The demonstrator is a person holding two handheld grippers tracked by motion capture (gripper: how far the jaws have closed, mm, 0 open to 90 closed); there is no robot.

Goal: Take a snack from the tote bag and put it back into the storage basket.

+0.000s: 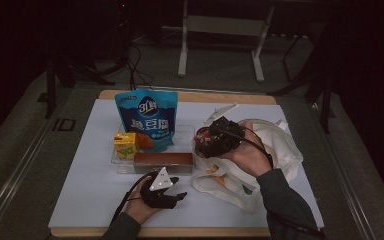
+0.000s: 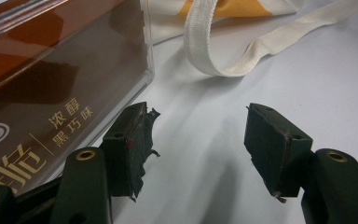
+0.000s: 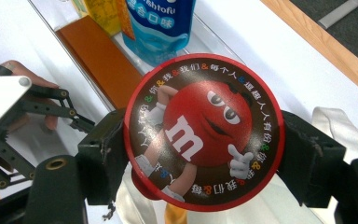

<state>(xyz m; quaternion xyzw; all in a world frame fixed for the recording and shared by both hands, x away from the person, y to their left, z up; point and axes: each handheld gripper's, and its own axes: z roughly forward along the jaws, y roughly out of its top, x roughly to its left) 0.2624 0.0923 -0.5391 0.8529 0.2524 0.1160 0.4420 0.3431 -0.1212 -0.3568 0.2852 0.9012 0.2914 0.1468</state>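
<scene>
A round candy tin (image 3: pixel 204 133) with a red rim is clamped between the jaws of the right gripper (image 3: pixel 204 140), one pad being pressed against each side so that the printed lid is turned toward that gripper's camera; held this way, the tin is carried clear of the table (image 1: pixel 95 190). Directly beneath it a white cloth bag (image 1: pixel 275 150) is spread with its mouth toward the tin, presumably because the tin is either being lifted out of the bag or brought to it; which of the two cannot be told. The left gripper (image 2: pixel 198 140) is rested low over the table with its jaws spread and nothing between them, apparently kept in readiness. Just beside its left jaw the brown chocolate box (image 2: pixel 51 88) is lying, and a bag strap (image 2: pixel 223 51) is looped a little farther ahead. Beyond the box, in the clear tray (image 1: pixel 117 165), a yellow drink carton (image 1: pixel 125 145) and a blue snack pouch (image 1: pixel 147 117) are stood upright, seemingly grouped for packing.
</scene>
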